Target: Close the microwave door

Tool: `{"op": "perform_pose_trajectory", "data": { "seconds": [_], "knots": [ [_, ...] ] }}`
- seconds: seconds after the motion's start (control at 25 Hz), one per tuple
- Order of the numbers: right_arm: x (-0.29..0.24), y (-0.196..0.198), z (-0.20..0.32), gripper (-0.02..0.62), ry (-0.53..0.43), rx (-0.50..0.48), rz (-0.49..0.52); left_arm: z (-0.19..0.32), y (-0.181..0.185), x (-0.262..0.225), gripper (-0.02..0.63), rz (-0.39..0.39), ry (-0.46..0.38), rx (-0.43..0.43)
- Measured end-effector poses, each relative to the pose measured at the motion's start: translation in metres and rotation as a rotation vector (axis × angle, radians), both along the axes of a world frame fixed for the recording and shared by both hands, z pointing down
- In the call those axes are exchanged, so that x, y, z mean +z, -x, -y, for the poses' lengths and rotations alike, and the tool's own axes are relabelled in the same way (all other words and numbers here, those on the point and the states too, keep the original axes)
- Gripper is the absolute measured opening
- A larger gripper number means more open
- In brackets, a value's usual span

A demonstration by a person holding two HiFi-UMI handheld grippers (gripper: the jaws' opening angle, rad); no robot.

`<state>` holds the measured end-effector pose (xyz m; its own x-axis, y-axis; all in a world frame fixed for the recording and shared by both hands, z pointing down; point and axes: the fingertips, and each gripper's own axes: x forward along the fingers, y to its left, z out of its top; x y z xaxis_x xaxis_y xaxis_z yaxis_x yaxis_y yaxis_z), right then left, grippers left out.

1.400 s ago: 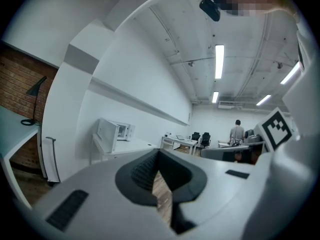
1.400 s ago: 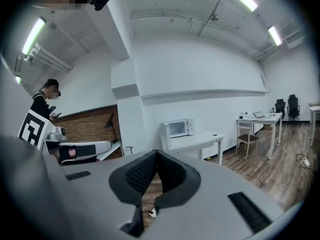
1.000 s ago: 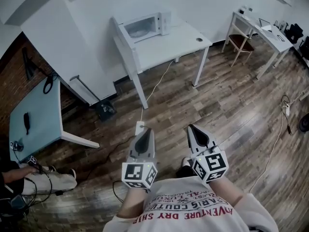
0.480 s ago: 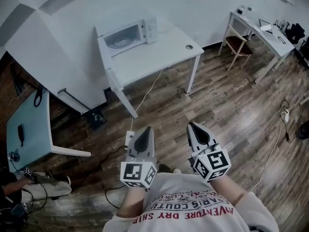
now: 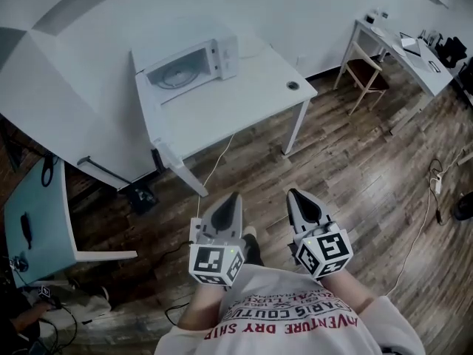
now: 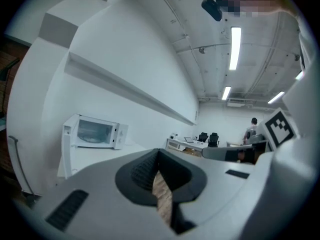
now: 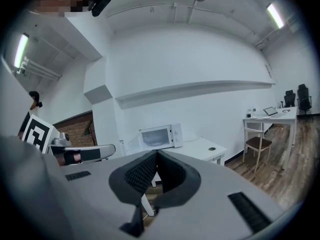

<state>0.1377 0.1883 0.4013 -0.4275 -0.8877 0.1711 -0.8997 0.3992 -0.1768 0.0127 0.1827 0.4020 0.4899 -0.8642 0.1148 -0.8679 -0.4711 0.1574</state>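
Nearer than a second ago, the microwave (image 5: pixel 194 59) on the tabletop (image 5: pixel 244 87) has its door (image 7: pixel 129 143) open; only a turntable (image 5: pixel 177 76) shows inside. The left claw (image 5: pixel 233 198) and the right claw (image 5: pixel 293 194) are both closed and empty.

Light was bright and even, coming from ceiling tubes (image 6: pixel 235 48) that showed in both gripper views. The white wall (image 5: pixel 310 6) looked washed out, with no hard shadows. Both gripper views bulged strongly and had black corners. The left gripper (image 6: pixel 159 155) and right gripper (image 7: pixel 156 155) were soft, too near the lens. The head view curved at its edges.
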Motion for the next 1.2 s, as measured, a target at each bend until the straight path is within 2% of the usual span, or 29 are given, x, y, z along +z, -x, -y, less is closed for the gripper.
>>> {"op": "perform_pose_trajectory", "data": {
  "seconds": [0.2, 0.4, 0.6, 0.84, 1.0, 1.2],
  "knots": [
    [-0.014, 0.024, 0.079, 0.012, -0.016, 0.006, -0.007, 0.084, 0.024, -0.023, 0.002, -0.004, -0.041, 0.009],
    [-0.018, 0.05, 0.15, 0.012, -0.012, 0.002, -0.009, 0.154, 0.058, -0.026, 0.002, -0.012, -0.039, -0.016],
    [-0.007, 0.07, 0.198, 0.012, 0.009, -0.044, -0.025, 0.197, 0.08, -0.018, 0.002, -0.04, -0.019, -0.064],
    [-0.001, 0.083, 0.264, 0.012, 0.004, -0.123, -0.033, 0.243, 0.088, -0.008, 0.002, -0.015, -0.015, -0.124],
    [0.005, 0.088, 0.314, 0.012, 0.009, -0.209, -0.041, 0.275, 0.093, -0.007, 0.002, 0.017, -0.031, -0.212],
    [0.005, 0.089, 0.381, 0.012, 0.008, -0.35, -0.046, 0.321, 0.097, -0.006, 0.002, 0.016, -0.024, -0.38]
  ]
}}
